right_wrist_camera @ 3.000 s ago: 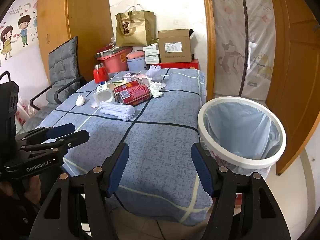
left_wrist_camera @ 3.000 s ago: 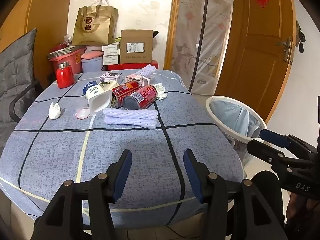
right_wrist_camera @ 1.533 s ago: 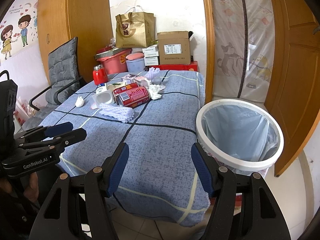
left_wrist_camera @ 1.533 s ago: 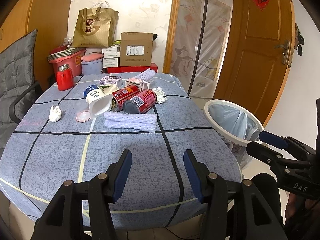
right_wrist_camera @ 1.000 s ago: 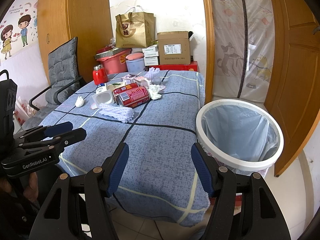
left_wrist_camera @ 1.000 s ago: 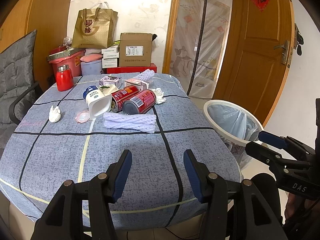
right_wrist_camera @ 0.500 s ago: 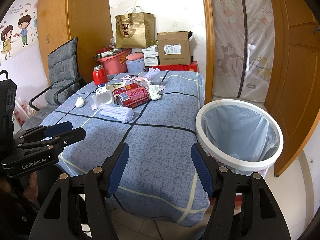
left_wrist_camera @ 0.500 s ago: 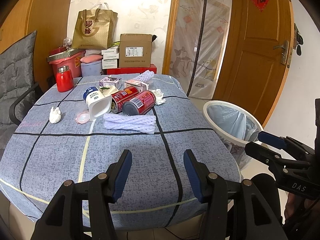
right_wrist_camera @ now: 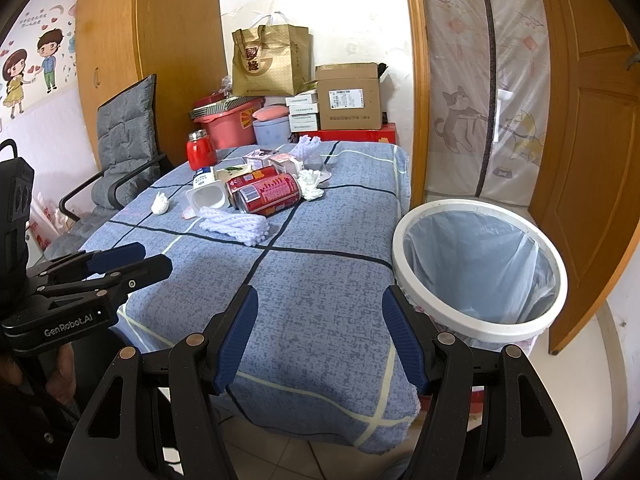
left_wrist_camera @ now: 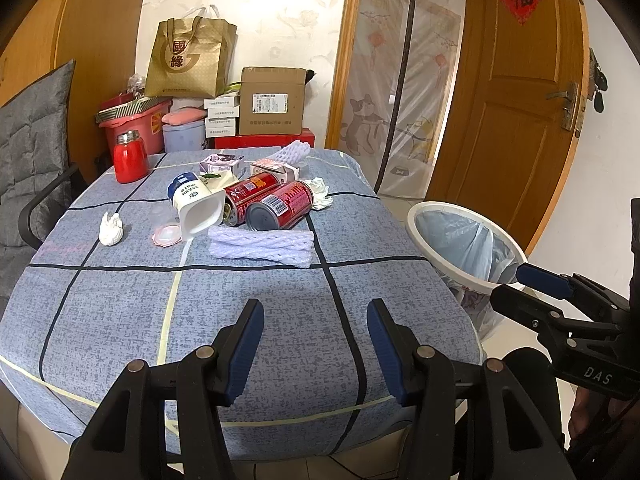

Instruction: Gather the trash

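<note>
left gripper (left_wrist_camera: 315, 344) hangs over the near edge of the table (left_wrist_camera: 120, 320), jaws wide apart, nothing between them. right gripper (right_wrist_camera: 318, 336) is level with the table's near right corner, jaws also spread, empty; it also shows at the right edge of the left wrist view. table wears a blue-grey cloth with dark and pale grid lines. trash sits clustered toward the far middle of the cloth, well apart from both grippers: two red cans (left_wrist_camera: 280, 206) lying on their sides and touching each other, a white yogurt tub (left_wrist_camera: 198, 206) tipped over just left of them with its mouth facing the camera, a white foam net sleeve (left_wrist_camera: 262, 242) lying flat just in front of the cans. a crumpled white tissue (left_wrist_camera: 320, 196) is beside the right can, another small white wad (left_wrist_camera: 111, 229) off alone to the left, a pinkish foil lid (left_wrist_camera: 166, 235) between that wad and the tub. small cartons (left_wrist_camera: 222, 164) lie behind the cans. a red jar (left_wrist_camera: 130, 156) stands upright at the far left corner. the white-rimmed trash bin (right_wrist_camera: 478, 268) with a pale blue liner stands on the floor just right of the table, open. beyond the table: a gold paper bag (left_wrist_camera: 186, 58), a cardboard box (left_wrist_camera: 272, 102), a grey padded chair (right_wrist_camera: 126, 148) at left.
</note>
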Action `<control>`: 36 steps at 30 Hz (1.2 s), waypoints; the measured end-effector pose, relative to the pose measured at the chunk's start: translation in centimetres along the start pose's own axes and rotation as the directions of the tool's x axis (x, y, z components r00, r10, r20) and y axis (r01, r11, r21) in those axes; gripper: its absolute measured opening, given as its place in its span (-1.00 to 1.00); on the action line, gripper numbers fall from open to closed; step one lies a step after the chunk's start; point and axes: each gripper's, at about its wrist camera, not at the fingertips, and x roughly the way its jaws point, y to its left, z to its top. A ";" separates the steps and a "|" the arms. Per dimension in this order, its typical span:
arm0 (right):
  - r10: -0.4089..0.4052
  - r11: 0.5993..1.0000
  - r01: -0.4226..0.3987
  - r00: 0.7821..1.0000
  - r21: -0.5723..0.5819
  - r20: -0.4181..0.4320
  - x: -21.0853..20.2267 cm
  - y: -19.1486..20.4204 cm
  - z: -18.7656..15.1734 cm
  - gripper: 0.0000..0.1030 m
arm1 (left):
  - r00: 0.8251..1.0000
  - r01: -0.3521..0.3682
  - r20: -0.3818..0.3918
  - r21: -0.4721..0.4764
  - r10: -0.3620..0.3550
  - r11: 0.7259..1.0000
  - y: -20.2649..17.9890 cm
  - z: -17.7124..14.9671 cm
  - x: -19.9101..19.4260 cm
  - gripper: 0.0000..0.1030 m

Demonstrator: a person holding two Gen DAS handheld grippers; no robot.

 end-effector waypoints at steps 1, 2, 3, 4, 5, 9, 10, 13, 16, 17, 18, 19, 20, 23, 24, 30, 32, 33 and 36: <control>0.001 1.000 -0.001 1.000 0.000 -0.001 0.0 0.0 0.2 0.26 | 1.000 0.001 0.000 -0.001 -0.001 1.000 0.0 0.0 0.0 0.04; 0.002 1.000 -0.002 1.000 -0.001 -0.001 -0.2 0.0 0.4 0.26 | 1.000 0.002 -0.001 -0.003 -0.002 1.000 0.1 0.0 0.1 0.04; 0.003 1.000 -0.003 1.000 -0.002 -0.003 -0.2 0.1 0.5 0.26 | 1.000 0.003 -0.002 -0.004 -0.003 1.000 0.1 0.0 0.1 0.04; 0.004 1.000 -0.004 1.000 -0.004 -0.004 -0.1 0.1 0.6 0.26 | 1.000 0.005 -0.002 -0.004 -0.005 1.000 0.1 0.0 0.2 0.04; 0.005 1.000 -0.006 1.000 -0.005 -0.005 0.0 0.1 0.6 0.26 | 1.000 0.006 -0.003 -0.005 -0.006 1.000 0.2 0.0 0.2 0.04; 0.016 1.000 -0.016 1.000 -0.015 -0.013 0.7 0.3 0.7 0.26 | 1.000 0.005 -0.006 -0.006 -0.005 1.000 0.6 0.1 0.7 0.04; 0.019 1.000 -0.019 1.000 -0.016 -0.016 1.1 0.4 0.6 0.26 | 1.000 0.004 -0.007 -0.008 -0.004 1.000 0.8 0.1 0.8 0.04; 0.031 0.999 -0.031 0.999 -0.027 -0.024 2.3 0.6 0.9 0.26 | 1.000 -0.010 -0.005 -0.010 0.010 1.000 1.3 0.2 1.3 0.04; 0.047 0.998 -0.048 0.999 -0.039 -0.027 3.2 0.9 1.3 0.26 | 1.000 -0.016 -0.015 -0.029 0.015 0.999 2.3 0.2 2.1 0.04; 0.053 0.997 -0.054 0.998 -0.047 -0.029 3.7 1.1 1.5 0.26 | 1.000 -0.017 -0.017 -0.034 0.016 0.999 2.6 0.2 2.2 0.04; 0.062 0.996 -0.064 0.998 -0.056 -0.032 4.2 1.3 1.7 0.26 | 1.000 -0.020 -0.018 -0.042 0.019 0.999 3.1 0.2 2.5 0.04; 0.074 0.995 -0.077 0.996 -0.062 -0.040 4.8 1.5 1.9 0.26 | 1.000 -0.024 -0.019 -0.046 0.023 0.999 3.4 0.2 2.6 0.04; 0.081 0.994 -0.084 0.996 -0.064 -0.042 5.1 1.6 2.1 0.26 | 0.999 -0.030 -0.019 -0.052 0.029 0.998 3.8 0.3 2.8 0.04; 0.111 0.990 -0.116 0.992 -0.085 -0.054 7.0 2.3 2.8 0.26 | 0.999 -0.036 -0.018 -0.067 0.035 0.997 5.0 0.6 3.3 0.04; 0.119 0.988 -0.124 0.991 -0.092 -0.061 7.5 2.5 2.9 0.26 | 0.999 -0.036 -0.017 -0.074 0.035 0.997 5.5 0.8 3.4 0.04; 0.169 0.973 -0.182 0.980 -0.141 -0.102 11.9 4.1 4.4 0.26 | 0.997 -0.083 -0.001 -0.103 0.083 0.991 8.8 2.2 4.2 0.04; 0.175 0.969 -0.191 0.978 -0.157 -0.111 13.1 4.5 4.9 0.26 | 0.995 -0.100 0.003 -0.107 0.101 0.989 9.7 2.7 4.5 0.04; 0.183 0.966 -0.200 0.976 -0.166 -0.114 13.7 4.7 5.2 0.27 | 0.994 -0.107 0.007 -0.108 0.108 0.988 10.1 3.0 4.7 0.04; 0.201 0.958 -0.223 0.970 -0.178 -0.135 15.1 5.2 6.0 0.26 | 0.993 -0.114 0.013 -0.114 0.116 0.987 11.3 3.7 5.3 0.04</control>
